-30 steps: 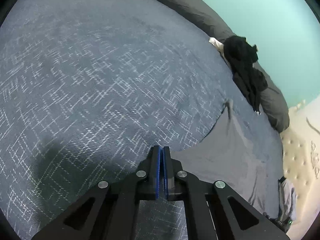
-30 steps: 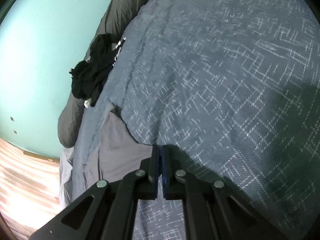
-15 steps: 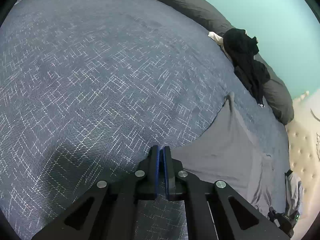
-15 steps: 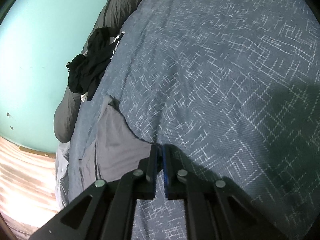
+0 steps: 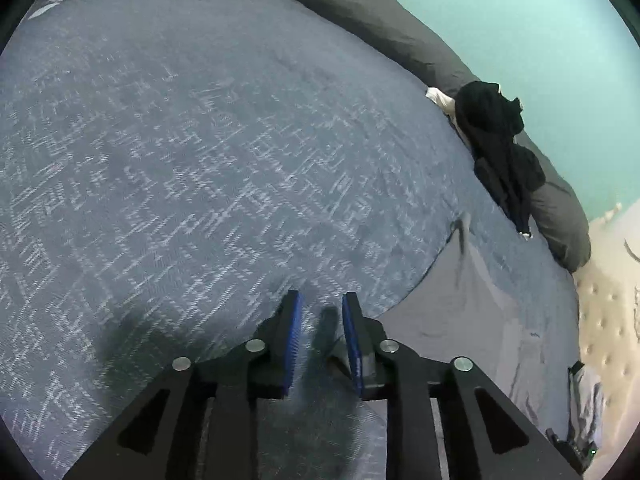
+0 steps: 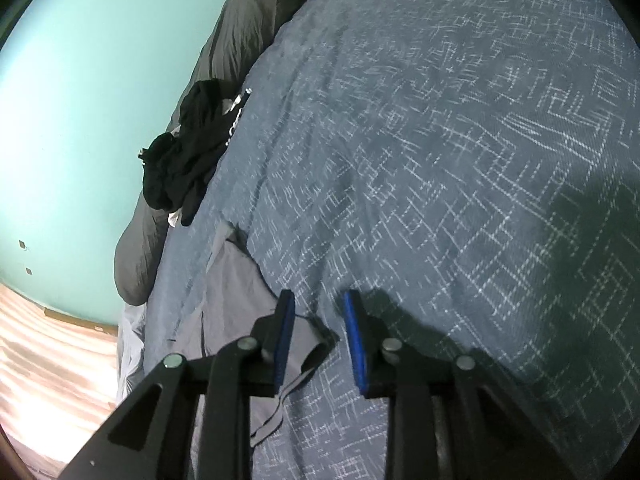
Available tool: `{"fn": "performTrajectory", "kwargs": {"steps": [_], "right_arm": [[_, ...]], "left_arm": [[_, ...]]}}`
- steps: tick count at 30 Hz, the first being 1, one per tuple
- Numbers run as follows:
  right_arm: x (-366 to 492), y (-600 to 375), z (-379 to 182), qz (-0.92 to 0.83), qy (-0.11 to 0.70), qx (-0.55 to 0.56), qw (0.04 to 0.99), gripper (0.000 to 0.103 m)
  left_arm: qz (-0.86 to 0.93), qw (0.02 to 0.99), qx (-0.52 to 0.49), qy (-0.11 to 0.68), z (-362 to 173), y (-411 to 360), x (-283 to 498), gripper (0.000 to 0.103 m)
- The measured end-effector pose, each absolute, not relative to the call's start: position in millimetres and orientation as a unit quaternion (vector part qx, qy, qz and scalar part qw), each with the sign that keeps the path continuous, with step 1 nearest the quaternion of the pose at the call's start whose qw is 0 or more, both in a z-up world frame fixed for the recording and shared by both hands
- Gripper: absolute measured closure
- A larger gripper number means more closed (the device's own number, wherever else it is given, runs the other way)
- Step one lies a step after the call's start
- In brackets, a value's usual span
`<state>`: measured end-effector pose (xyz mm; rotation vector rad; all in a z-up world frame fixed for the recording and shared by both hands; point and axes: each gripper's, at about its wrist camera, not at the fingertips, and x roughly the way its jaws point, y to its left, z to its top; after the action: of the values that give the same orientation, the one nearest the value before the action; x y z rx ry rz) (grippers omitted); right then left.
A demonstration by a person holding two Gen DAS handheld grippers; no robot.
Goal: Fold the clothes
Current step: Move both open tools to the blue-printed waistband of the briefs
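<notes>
A flat grey garment (image 5: 460, 312) lies on the blue patterned blanket (image 5: 200, 140), to the right of my left gripper (image 5: 321, 296). That gripper is open, and between its blue pads (image 5: 294, 332) I see only shadow and blanket. In the right wrist view the same grey garment (image 6: 232, 296) spreads out to the left. Its corner with a hem strip (image 6: 304, 364) lies loose under the open right gripper (image 6: 318, 294). Neither gripper holds anything.
A heap of black clothes (image 5: 496, 132) (image 6: 188, 152) rests against a long dark grey pillow (image 5: 380, 20) (image 6: 248, 32) along the teal wall. A beige tufted headboard (image 5: 608, 320) borders the bed at the right. Wooden floor (image 6: 40, 360) shows beyond the bed's edge.
Both grippers were shut at the grey garment's edge and have now opened. The garment's corner lies loose on the blanket.
</notes>
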<state>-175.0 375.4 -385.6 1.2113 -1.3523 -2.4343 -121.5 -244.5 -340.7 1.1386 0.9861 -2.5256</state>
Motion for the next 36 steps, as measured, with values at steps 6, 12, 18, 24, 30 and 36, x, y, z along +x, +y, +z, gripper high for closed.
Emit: {"fn": "performTrajectory", "kwargs": {"steps": [6,12,18,24,30,36], "right_arm": [[-187.2,368.8,-380.7,-0.804,-0.438,0.397,0.069,0.078],[-208.5,348.2,-359.1,-0.821,-0.398,0.396,0.105,0.077],[-234.4,326.3,-339.6,-0.83,-0.357,0.405,0.138,0.073],[-277.5,305.2,-334.0,-0.832,-0.304,0.439,0.149,0.072],[-320.6,281.1,-331.7,-0.837,-0.218,0.477,0.158,0.072],[-355.1,266.8,-343.3,-0.832,-0.174,0.504,0.155,0.072]], "left_arm": [[-0.87,0.07,0.386,0.298,-327.5,-221.6,-152.3,0.079],[-0.885,0.027,0.389,0.253,-315.5,-192.0,-194.3,0.079],[-0.882,-0.015,0.406,0.24,-313.6,-178.0,-240.8,0.078],[-0.881,-0.014,0.409,0.236,-320.0,-172.3,-274.6,0.078],[-0.877,-0.015,0.419,0.234,-329.6,-170.8,-287.7,0.078],[-0.874,-0.014,0.425,0.233,-336.7,-172.3,-289.6,0.078]]}}
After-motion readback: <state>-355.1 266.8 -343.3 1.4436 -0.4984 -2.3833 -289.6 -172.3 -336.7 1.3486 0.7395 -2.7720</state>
